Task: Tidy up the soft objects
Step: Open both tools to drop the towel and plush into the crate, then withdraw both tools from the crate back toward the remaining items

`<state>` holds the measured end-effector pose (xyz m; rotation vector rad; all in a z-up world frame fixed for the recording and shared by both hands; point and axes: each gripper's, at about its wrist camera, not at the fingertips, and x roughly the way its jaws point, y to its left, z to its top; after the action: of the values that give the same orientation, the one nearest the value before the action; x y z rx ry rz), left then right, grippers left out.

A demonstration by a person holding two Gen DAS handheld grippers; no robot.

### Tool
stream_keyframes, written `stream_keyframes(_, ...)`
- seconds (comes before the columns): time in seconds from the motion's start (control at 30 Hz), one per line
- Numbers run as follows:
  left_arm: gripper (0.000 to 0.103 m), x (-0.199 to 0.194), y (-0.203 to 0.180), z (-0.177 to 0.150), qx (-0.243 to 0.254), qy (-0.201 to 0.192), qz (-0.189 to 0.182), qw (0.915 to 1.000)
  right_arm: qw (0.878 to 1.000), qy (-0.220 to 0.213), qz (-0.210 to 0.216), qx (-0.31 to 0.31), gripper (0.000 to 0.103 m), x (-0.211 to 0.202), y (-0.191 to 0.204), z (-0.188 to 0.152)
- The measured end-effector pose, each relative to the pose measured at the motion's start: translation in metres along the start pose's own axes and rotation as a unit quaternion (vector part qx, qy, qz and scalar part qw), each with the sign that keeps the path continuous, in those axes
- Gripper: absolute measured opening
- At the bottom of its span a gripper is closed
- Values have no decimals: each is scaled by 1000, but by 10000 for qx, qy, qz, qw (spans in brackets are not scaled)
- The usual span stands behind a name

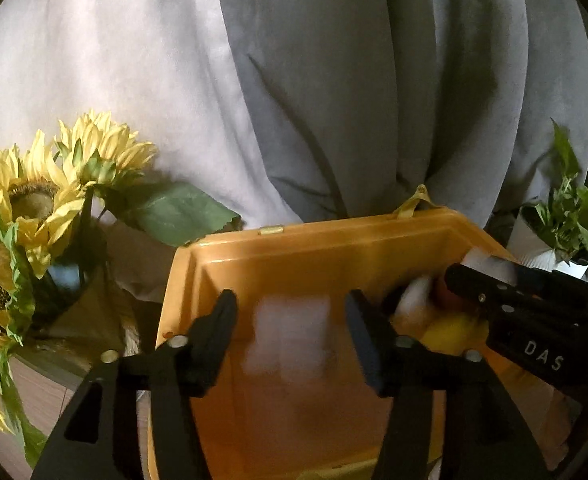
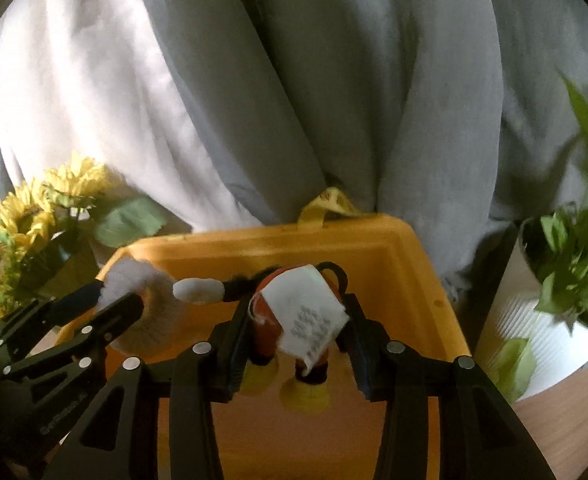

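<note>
Lowering a plush toy into the yellow bin is the step I judge to be in hand, and going left to right makes that plain. At far left the sunflowers stand outside the bin, not part of the job. Next comes my left gripper: its jaws stand apart over the bin's interior with only a blurred pale patch of the bin floor between them, so through its own camera I call it released. The right-wrist view complicates that, because there the left gripper's fingers lie against a white fluffy part of the toy, and I cannot tell from that angle whether they pinch it or merely touch.

Further right, my right gripper is clenched on the orange-and-black plush toy, which hangs just inside the bin with its white sewn-in label turned toward the lens and its yellow feet dangling near the floor. At far right a green plant in a white pot sits beside the bin.

The next move, I think, calls for opening the right jaws and backing off without snagging the toy's black loop or label. Only the right camera shows the grasp; the left sees just the right gripper's body hiding the toy.
</note>
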<state>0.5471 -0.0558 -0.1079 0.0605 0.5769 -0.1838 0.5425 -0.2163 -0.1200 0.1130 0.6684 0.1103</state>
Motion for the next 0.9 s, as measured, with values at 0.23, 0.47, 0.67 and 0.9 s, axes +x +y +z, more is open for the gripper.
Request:
stream_keyframes(0.23, 67, -16, -1, 7, -14, -181, 28, 9998, 9990, -313, -298, 105, 67, -17, -4, 5)
stream_keyframes(0.47, 73, -61, -3, 11, -13, -479, 134, 9988, 9976, -527, -416, 150, 67, -55, -1, 7)
stream_keyframes(0.67, 82, -105, -7, 7, 64, -734, 310, 9968, 9963, -706, -419, 239, 67, -96, 3, 2)
stream_keyframes(0.9, 88, -154, -12, -3, 111, -967, 485, 9941, 9949, -825, -522, 260, 73, -136, 9, -11)
